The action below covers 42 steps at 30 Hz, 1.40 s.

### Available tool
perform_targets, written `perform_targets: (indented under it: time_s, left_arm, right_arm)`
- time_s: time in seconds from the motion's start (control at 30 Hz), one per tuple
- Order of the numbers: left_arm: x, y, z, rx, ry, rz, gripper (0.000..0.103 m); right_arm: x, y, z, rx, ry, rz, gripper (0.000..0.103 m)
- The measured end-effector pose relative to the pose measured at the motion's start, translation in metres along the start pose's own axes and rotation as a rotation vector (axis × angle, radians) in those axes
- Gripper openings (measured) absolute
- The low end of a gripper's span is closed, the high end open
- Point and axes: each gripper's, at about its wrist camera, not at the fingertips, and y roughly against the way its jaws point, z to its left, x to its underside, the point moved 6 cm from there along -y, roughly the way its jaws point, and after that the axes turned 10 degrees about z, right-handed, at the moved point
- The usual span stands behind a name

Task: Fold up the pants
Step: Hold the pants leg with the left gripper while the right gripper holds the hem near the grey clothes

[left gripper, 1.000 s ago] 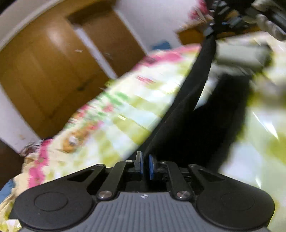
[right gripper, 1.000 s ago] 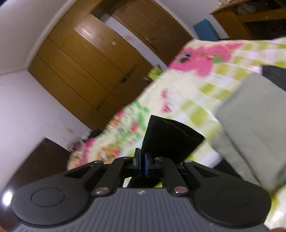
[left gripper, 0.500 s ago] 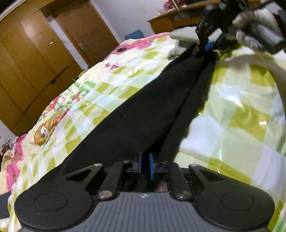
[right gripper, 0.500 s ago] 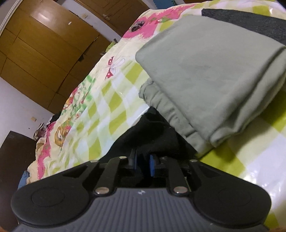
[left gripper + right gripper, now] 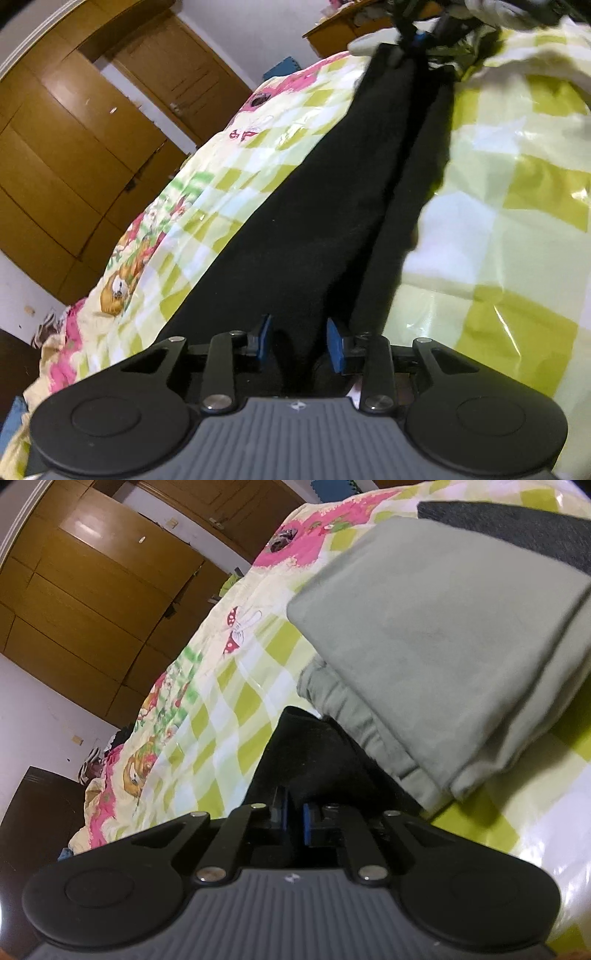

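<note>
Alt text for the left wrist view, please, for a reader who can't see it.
Black pants lie stretched lengthwise on a green-checked bedspread, running from the left tongs to the right tongs at the far end. The left jaws have just been opening, with fabric between them. Wooden wardrobe doors stand behind.

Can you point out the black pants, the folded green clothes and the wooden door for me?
black pants [image 5: 314, 221], left wrist view, middle of the spread leg.
folded green clothes [image 5: 443, 627], right wrist view, flat top.
wooden door [image 5: 177, 74], left wrist view, its panel.
</note>
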Motion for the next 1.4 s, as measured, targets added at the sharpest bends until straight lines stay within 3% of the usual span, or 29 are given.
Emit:
perform_targets:
  time_s: [0.13,0.2,0.27,0.37,0.5,0.6,0.7,0.77,0.97,1.17,1.4]
  left_arm:
    - [-0.009,-0.018,0.012,-0.024,0.083,0.033,0.046]
    - [-0.015,-0.031,0.020,-0.016,0.135,0.065,0.027]
    - [-0.019,-0.033,0.027,0.016,0.182,0.073,0.025]
    - [-0.022,-0.010,0.043,0.001,0.196,0.029,0.025]
    - [-0.021,0.030,0.062,0.005,0.244,-0.034,0.024]
    - [-0.012,0.023,0.038,0.000,0.160,-0.012,0.024]
    - [0.001,0.003,0.000,0.059,0.054,0.053,0.022]
    - [0.004,0.004,-0.010,0.029,0.003,0.042,0.020]
    - [0.001,0.004,0.007,0.093,0.077,0.044,0.021]
    - [0.000,0.011,0.006,0.096,0.074,0.032,0.021]
    - [0.000,0.009,0.009,0.119,0.102,0.043,0.022]
  right_arm:
    - [-0.007,0.003,0.004,-0.009,0.000,-0.019,0.009]
    - [-0.009,0.004,0.002,-0.017,-0.014,-0.030,0.008]
    - [-0.010,0.005,0.000,-0.016,-0.021,-0.029,0.007]
    - [-0.011,0.009,0.004,-0.014,0.000,-0.028,0.006]
    - [-0.010,0.031,0.019,-0.068,0.059,-0.091,0.006]
    - [-0.005,0.037,0.024,-0.125,0.095,-0.123,0.006]
    - [0.004,0.009,-0.005,-0.031,0.030,-0.036,0.006]
    - [0.013,-0.002,-0.019,-0.018,-0.009,0.017,0.007]
    - [0.014,0.008,-0.023,0.012,-0.026,-0.022,0.007]
    - [0.004,0.017,-0.008,-0.024,0.004,-0.054,0.006]
    - [-0.010,0.040,0.052,-0.183,0.108,-0.105,0.006]
